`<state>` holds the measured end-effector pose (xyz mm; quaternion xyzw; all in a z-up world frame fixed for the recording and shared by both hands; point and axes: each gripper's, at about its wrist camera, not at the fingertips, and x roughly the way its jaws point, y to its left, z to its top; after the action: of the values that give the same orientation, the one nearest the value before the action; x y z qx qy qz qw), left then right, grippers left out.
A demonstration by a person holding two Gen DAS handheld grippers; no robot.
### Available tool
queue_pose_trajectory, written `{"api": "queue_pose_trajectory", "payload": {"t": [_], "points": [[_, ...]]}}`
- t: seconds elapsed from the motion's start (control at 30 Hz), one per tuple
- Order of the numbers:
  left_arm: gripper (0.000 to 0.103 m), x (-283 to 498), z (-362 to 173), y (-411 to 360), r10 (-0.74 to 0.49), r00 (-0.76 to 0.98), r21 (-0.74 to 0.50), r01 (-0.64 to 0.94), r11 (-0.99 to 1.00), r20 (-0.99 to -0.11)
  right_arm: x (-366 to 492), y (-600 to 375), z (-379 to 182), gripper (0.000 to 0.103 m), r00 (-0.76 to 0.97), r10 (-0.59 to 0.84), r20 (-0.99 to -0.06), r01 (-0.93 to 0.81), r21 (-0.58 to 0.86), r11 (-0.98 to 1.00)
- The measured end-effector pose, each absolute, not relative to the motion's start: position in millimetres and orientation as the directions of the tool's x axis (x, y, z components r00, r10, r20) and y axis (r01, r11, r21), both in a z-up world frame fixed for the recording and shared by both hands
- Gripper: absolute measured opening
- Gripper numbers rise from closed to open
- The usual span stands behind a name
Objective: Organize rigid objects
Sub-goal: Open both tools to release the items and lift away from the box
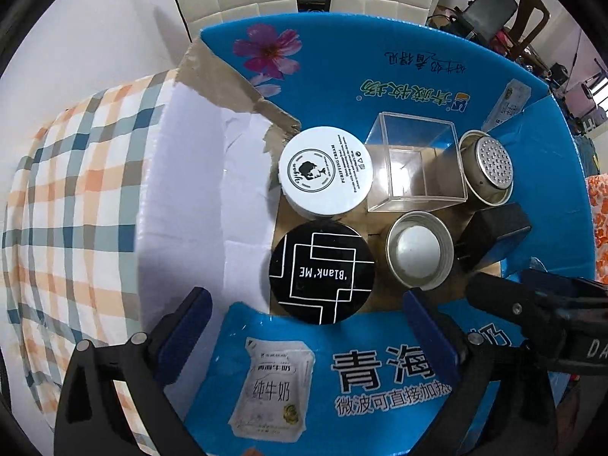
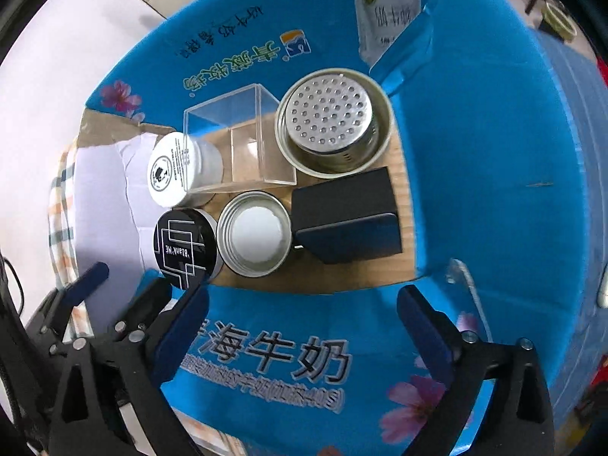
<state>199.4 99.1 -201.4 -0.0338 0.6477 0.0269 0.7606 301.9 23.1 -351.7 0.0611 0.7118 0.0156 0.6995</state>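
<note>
We look straight down into a blue carton (image 1: pixel 380 76) whose flaps stand open, so both claws can reach its floor from above. Going left to right in the left wrist view: a checked cloth (image 1: pixel 76 190) lies at nine o'clock, outside the carton, beyond a torn white flap (image 1: pixel 197 174).

Inside, the white jar (image 1: pixel 325 171) sits at the left, and the black tin (image 1: pixel 322 271) touches it at its six o'clock. The clear box (image 1: pixel 414 167) stands at the jar's three o'clock, pressed against it. At the clear box's six o'clock rests the open tin (image 1: pixel 420 250), mouth up, with white cream showing. The strainer cup (image 1: pixel 488 167) sits at the far right, with the black charger (image 1: pixel 494 235) at its six o'clock. All six are packed side by side, two rows of three, which we judge is the tidy arrangement the task wants.

The left claw (image 1: pixel 304 326) hangs over the black tin, jaws spread wide with nothing between them. The right claw (image 2: pixel 304 315) hovers over the near flap, jaws likewise wide and empty; its arm crosses the left view at four o'clock. We judge both items are released and the packing is nearly or fully done.
</note>
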Motion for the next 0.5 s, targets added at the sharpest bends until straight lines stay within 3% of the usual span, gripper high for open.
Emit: {"api": "queue_pose_trajectory", "payload": {"t": [0.5], "points": [[0.103, 157.6, -136.0, 102.5, 0.030, 0.237, 0.003, -0.115, 0.993, -0.971, 253.4, 33.1, -252.2, 0.103, 0.180, -0.006, -0.984, -0.101, -0.024, 0.995]]}}
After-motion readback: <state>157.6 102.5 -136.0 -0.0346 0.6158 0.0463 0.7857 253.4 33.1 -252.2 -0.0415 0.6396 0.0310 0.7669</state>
